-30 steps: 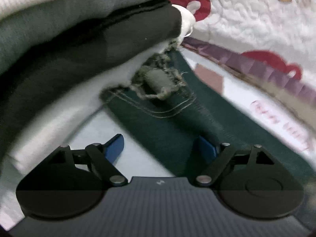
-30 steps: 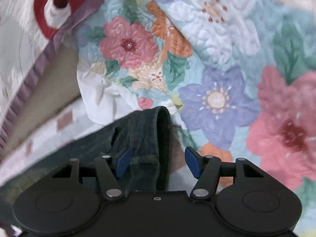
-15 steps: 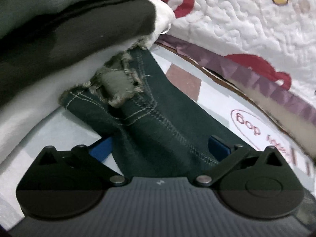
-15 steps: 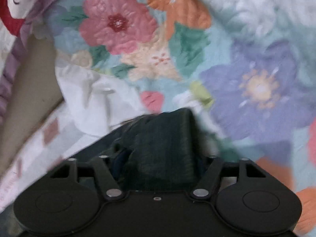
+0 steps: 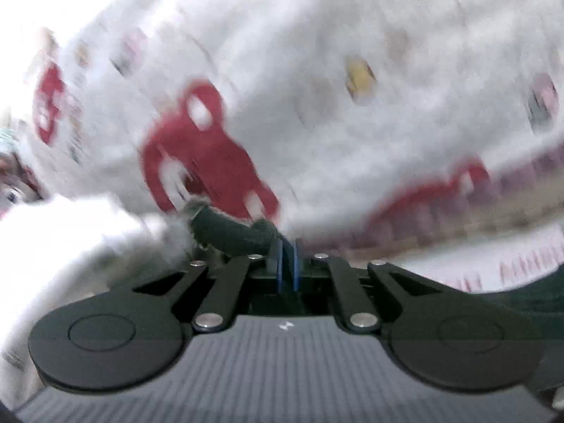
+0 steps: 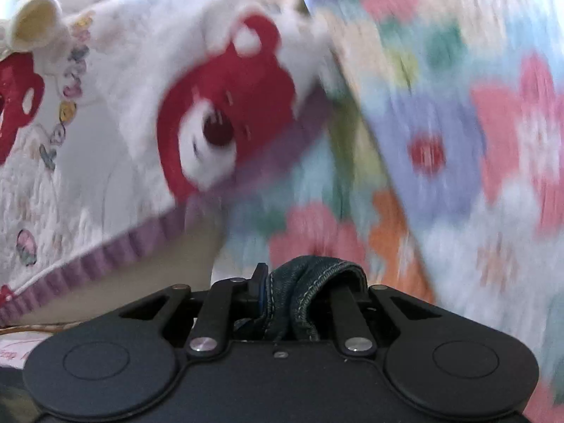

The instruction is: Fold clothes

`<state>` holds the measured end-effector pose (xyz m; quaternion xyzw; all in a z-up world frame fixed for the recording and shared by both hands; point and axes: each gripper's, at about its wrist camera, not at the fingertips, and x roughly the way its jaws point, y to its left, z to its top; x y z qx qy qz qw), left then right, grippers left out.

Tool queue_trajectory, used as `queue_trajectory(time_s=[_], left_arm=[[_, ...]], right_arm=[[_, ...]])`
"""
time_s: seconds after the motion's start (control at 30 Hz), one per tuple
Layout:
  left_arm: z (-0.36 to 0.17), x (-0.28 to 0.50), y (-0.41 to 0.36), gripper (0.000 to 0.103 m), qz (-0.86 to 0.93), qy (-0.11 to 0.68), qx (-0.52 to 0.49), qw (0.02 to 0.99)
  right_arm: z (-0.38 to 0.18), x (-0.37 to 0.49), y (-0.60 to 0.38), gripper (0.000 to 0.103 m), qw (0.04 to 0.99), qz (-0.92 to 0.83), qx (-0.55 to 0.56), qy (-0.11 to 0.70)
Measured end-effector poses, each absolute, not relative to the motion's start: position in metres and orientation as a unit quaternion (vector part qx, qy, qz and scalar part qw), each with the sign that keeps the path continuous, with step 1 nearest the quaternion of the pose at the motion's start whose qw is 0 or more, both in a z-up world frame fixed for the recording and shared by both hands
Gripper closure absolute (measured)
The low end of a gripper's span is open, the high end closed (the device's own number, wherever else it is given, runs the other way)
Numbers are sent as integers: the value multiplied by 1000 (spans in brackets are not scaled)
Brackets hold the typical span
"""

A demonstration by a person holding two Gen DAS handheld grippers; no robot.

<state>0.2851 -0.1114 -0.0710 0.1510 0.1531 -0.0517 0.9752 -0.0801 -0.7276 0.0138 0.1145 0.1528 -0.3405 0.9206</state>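
A pair of dark green denim jeans is held by both grippers. In the left wrist view my left gripper (image 5: 288,259) is shut on a frayed edge of the jeans (image 5: 232,234), which bunches to the left of the blue pads. In the right wrist view my right gripper (image 6: 299,289) is shut on a stitched hem of the jeans (image 6: 310,278), which bulges between the fingers. Both views are motion-blurred. The rest of the jeans hangs below, mostly hidden by the gripper bodies.
A white quilt with red bear shapes (image 5: 317,88) fills the left wrist view, with a white garment (image 5: 70,225) at left. The right wrist view shows the same quilt with a purple border (image 6: 105,257) and a floral blanket (image 6: 458,141).
Both grippers have closed on the jeans and lifted. The folded clothes pile has left the left wrist view. The views now face the quilt and floral blanket, blurred by motion.
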Motion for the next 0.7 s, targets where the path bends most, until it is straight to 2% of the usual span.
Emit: queue_trajectory(time_s=[0.03,0.13,0.2,0.23,0.27,0.33,0.37,0.4,0.57,0.7], left_arm=[[-64,285,-109,103,-19,124,153,980],[-88,298,-102,103,-29,207,146,967],[-108,308,-98,99,-43,273,140,951],[-117,313,-96,99,-50,306,137,941],[-127,317,-94,97,-57,339,134,930],[-146,295,-97,79,-95,373,124,915],[-154,281,-103,55,-116,390,120,906],[-162,268,-109,49,-139,407,115,896],[-159,198,-171,48,-284,429,148,844],[-140,144,-212,36,-372,416,161,814]], right_arm=[[24,-77,-730,88,920,-353,105,137],[37,-65,-747,85,906,-390,111,120],[32,-52,-762,62,897,-395,123,159],[20,-42,-769,53,891,-378,131,215],[7,-34,-772,53,881,-369,132,265],[-21,-34,-759,50,864,-380,114,311],[-31,-44,-751,41,862,-381,118,312],[-41,-53,-743,37,860,-382,123,314],[-77,-126,-713,36,834,-396,219,315],[-79,-207,-680,35,798,-425,327,275]])
